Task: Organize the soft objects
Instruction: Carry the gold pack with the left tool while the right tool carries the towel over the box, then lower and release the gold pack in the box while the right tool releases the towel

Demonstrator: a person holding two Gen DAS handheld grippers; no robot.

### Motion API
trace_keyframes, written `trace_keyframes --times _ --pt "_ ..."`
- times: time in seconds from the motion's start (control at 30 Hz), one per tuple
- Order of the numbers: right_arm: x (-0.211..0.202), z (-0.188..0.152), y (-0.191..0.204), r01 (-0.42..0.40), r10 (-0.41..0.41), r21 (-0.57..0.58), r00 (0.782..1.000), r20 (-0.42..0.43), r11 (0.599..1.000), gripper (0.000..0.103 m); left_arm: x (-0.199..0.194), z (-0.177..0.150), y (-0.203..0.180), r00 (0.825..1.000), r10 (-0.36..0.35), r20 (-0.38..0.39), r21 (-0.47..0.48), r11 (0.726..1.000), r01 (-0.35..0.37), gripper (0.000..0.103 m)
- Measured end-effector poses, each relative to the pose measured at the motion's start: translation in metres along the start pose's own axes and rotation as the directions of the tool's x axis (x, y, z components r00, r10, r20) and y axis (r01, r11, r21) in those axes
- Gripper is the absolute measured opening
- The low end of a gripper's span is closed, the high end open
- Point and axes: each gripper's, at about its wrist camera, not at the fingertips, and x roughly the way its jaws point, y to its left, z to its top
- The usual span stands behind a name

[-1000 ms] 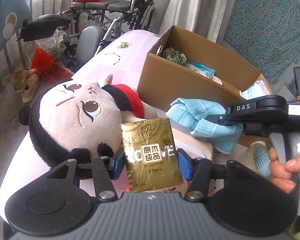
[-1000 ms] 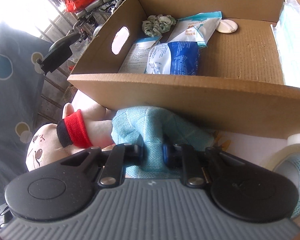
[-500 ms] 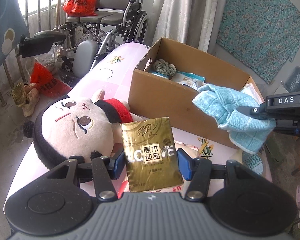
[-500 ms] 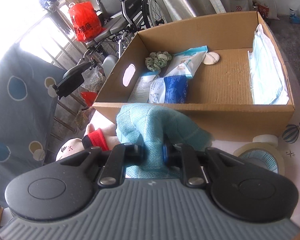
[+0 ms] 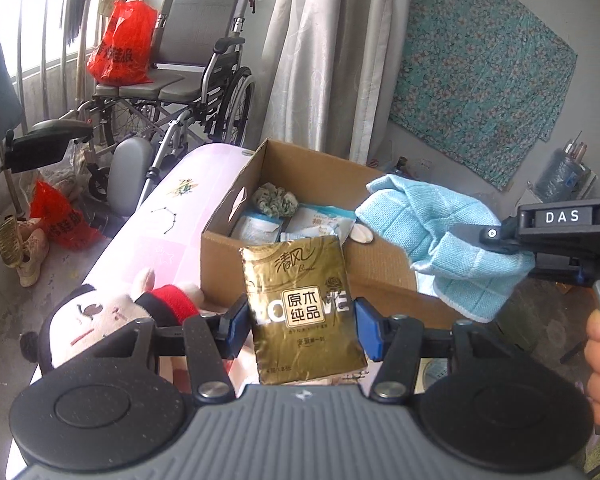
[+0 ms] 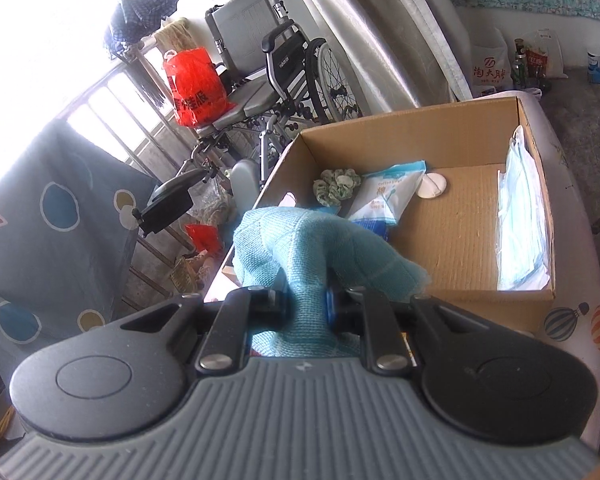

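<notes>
A: Blue cloth [image 6: 300,256] – where, relative to the jaws?

B: Bunched between the right gripper [image 6: 306,308] jaws, clamped tight; loose folds drape forward over them. Cardboard box [image 6: 440,140] lies ahead of and below those jaws, bare floor ahead and to their right.

A: Left side?

B: Left gripper [image 5: 300,326] jaws clamped on the gold tissue pack [image 5: 302,312], long axis upright, across the jaw line. Box beyond. Plush doll [image 5: 112,316] low, to their left.

A: Nearer hand?

B: Judged: right; cloth hangs at the box's opening.
</notes>
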Motion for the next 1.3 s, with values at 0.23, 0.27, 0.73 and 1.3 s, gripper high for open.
trace_keyframes --times 0.23,0.27,0.73,1.3 --pt "0.014 0.062 -0.029 0.029 -0.029 0.025 1.0 0.011 0.999 0.014 0.039 0.056 -0.033 0.996 -0.089 0.002 0.016 0.996 0.089 0.055" --pt "0.019 0.071 -0.035 0.041 -0.041 0.027 0.999 0.007 0.999 0.014 0.048 0.063 -0.037 0.995 -0.102 -0.005 0.017 0.995 0.102 0.055" --pt "0.188 0.167 -0.142 0.246 -0.247 -0.024 0.952 -0.182 0.969 0.015 0.229 0.107 -0.077 0.961 -0.142 -0.238 -0.038 0.99 0.137 0.055" --pt "0.319 0.154 -0.183 0.389 -0.441 -0.216 0.838 -0.323 0.896 0.032 0.319 0.105 -0.082 0.918 -0.07 -0.389 -0.033 0.998 0.062 0.055"
